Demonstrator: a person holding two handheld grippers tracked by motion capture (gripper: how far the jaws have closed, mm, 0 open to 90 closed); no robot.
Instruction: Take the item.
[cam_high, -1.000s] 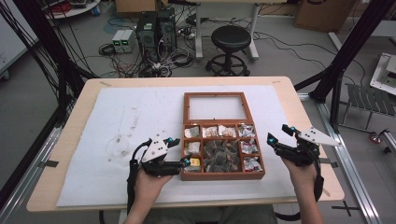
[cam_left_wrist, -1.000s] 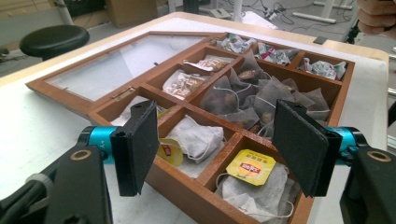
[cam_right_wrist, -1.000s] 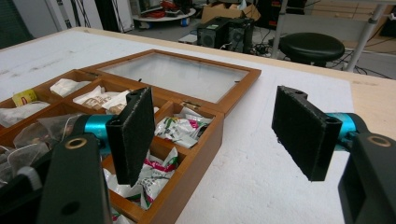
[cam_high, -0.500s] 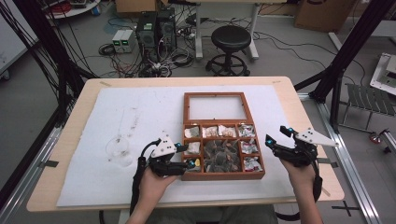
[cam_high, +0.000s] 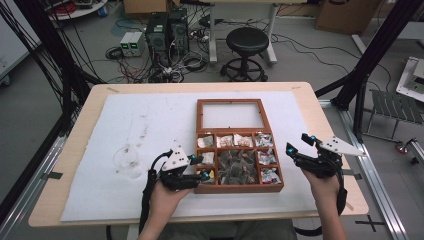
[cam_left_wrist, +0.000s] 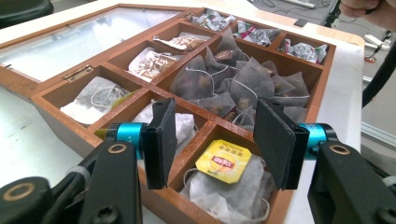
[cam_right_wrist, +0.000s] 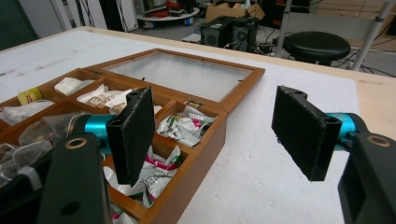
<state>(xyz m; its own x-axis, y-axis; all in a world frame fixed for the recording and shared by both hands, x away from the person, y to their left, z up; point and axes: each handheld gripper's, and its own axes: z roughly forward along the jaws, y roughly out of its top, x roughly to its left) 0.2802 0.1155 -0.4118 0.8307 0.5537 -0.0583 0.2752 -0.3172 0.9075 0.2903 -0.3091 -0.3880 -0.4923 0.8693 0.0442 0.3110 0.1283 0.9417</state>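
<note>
A wooden tea box (cam_high: 239, 187) lies open on the white mat, its glass lid (cam_high: 230, 115) folded flat behind it. Its compartments hold tea bags and wrapped sachets. My left gripper (cam_high: 201, 172) is open at the box's near left corner. In the left gripper view its jaws straddle a tea bag with a yellow tag (cam_left_wrist: 222, 161) in the nearest compartment, without touching it. Pyramid tea bags (cam_left_wrist: 224, 86) fill the middle compartment. My right gripper (cam_high: 300, 146) hovers open just right of the box, holding nothing. Wrapped sachets (cam_right_wrist: 184, 127) lie in the compartments beside its left jaw.
The white mat (cam_high: 125, 130) covers most of the wooden table (cam_high: 330, 125), with faint stains at its left. Beyond the far edge stand a black stool (cam_high: 246, 42), computer cases (cam_high: 165, 32) and cables on the floor.
My left gripper has moved right, from beside the box to over its near left compartment. The right gripper has shifted slightly left toward the box.
</note>
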